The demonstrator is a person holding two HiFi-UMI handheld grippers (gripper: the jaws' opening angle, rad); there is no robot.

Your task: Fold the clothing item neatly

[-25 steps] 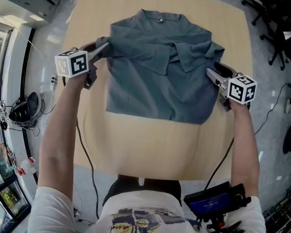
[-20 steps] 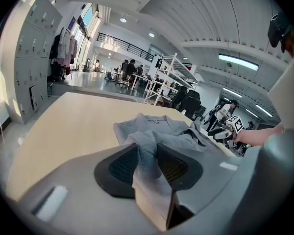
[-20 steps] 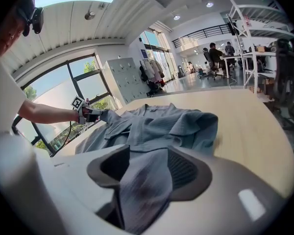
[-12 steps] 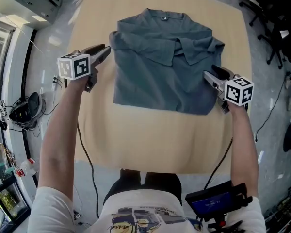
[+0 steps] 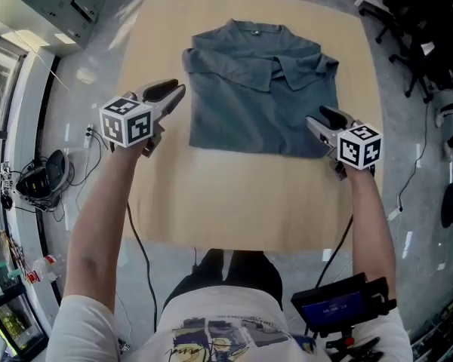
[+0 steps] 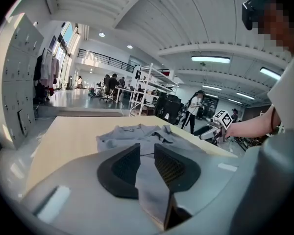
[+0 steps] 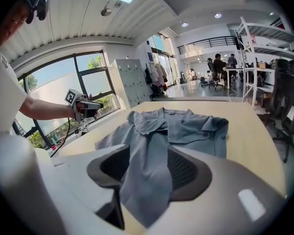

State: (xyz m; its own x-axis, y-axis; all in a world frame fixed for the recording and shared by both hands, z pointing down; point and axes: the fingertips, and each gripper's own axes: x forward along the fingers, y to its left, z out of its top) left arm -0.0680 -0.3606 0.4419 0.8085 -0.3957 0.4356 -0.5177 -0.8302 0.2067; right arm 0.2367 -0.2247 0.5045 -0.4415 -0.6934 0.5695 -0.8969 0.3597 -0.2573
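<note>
A grey-blue collared shirt [image 5: 257, 104] lies folded on the tan table [image 5: 234, 194], collar at the far side, sleeves turned in over the front. My left gripper [image 5: 175, 93] hangs above bare table just left of the shirt. Its jaws have just been closing and stand open, with nothing between them. In the left gripper view [image 6: 147, 153] the shirt [image 6: 137, 133] lies beyond the pads. My right gripper [image 5: 317, 118] hovers over the shirt's near right corner, open. Through its gap [image 7: 147, 168] the shirt [image 7: 186, 126] shows on the table, untouched.
Office chairs [image 5: 430, 44] stand past the table's right edge. Cables and gear [image 5: 38, 168] lie on the floor at the left. A small screen device [image 5: 340, 308] hangs at the person's waist. Lockers [image 6: 19, 92], shelving and people fill the room behind.
The left gripper has let go of the shirt's left edge. Both grippers have drawn back toward the person and risen. The shirt now lies narrower and flat.
</note>
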